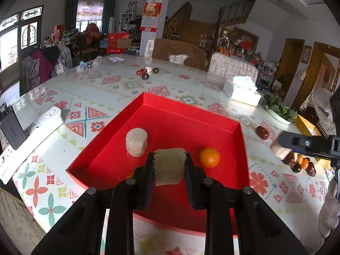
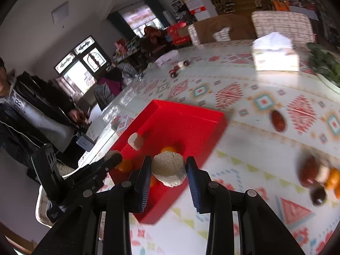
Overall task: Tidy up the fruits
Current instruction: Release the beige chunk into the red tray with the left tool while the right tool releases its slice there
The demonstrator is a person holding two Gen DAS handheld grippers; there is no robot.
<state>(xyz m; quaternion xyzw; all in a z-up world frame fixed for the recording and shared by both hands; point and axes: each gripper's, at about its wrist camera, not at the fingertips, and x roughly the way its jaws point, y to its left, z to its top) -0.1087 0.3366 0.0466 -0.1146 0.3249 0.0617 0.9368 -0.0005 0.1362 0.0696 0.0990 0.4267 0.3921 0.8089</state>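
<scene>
Already a beige block [image 1: 169, 166] was held by the left gripper [image 1: 169, 165] over the red tray's [image 1: 212, 127] near edge, a pale lump [image 2: 169, 171] by the right gripper [image 2: 169, 170]; each should be lowered clear of the orange [image 1: 209, 157].

I see a glossy, patterned sheet over the desk [image 1: 102, 97], catching window glare. The red box [image 1: 180, 125] looks like smooth matt card. The held cake [image 1: 169, 166] looks rough, grainy; the orange [image 1: 209, 157] shiny.

Red tray [image 1: 242, 140]: pale puck [image 1: 136, 142], orange [image 1: 209, 157] inside; dates [image 1: 263, 132] outside.
</scene>
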